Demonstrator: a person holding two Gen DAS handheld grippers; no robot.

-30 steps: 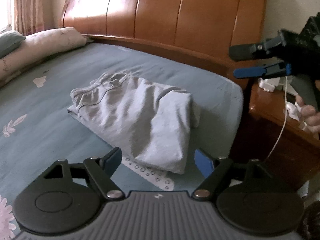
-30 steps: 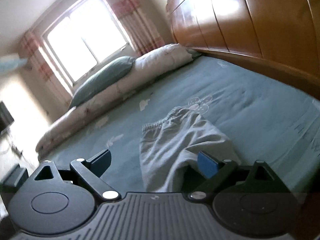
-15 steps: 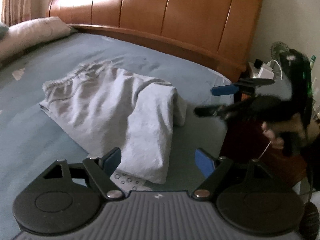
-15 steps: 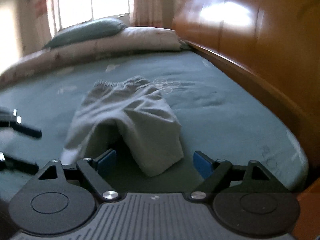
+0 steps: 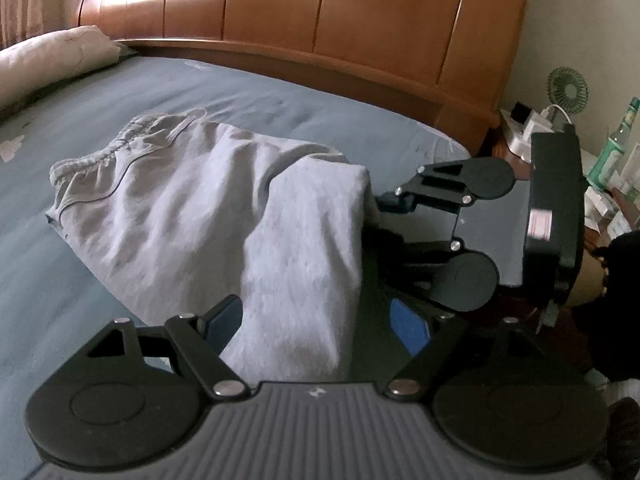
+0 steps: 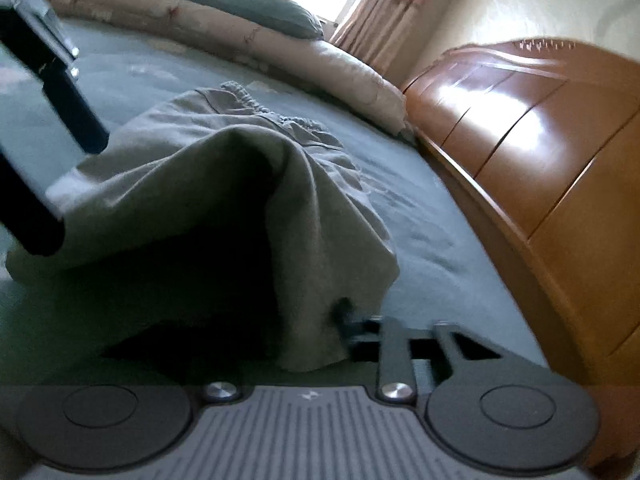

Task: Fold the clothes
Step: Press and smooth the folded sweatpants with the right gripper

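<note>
The right hand-held gripper [image 6: 340,320] is rolled onto its side at the bed's edge near the headboard corner, and its jaws are closing with the near corner of the grey pants [image 5: 192,216] between them; in its own view the cloth bunches around the one visible fingertip, and the other finger is hidden under the fabric. From the left wrist view its two black finger arms reach in under the raised fold from the side of the nightstand. The left hand-held gripper [image 5: 320,322] is released, its blue-padded fingers [image 5: 408,326] standing wide on either side of the folded end of the pants, not pressing on it.

The pants lie folded on the blue-grey sheet of the bed [image 5: 80,320], toward the corner by the headboard and the nightstand, with the elastic waistband pointing toward the far pillows and the doubled end humped up toward the grippers. A pale rolled quilt [image 6: 352,76] with a dark pillow [image 6: 240,4] on it runs along the far edge. The wooden headboard [image 5: 320,20] stands behind. The nightstand [image 5: 600,208] carries a small fan [image 5: 568,90] and a green bottle [image 5: 614,148].
</note>
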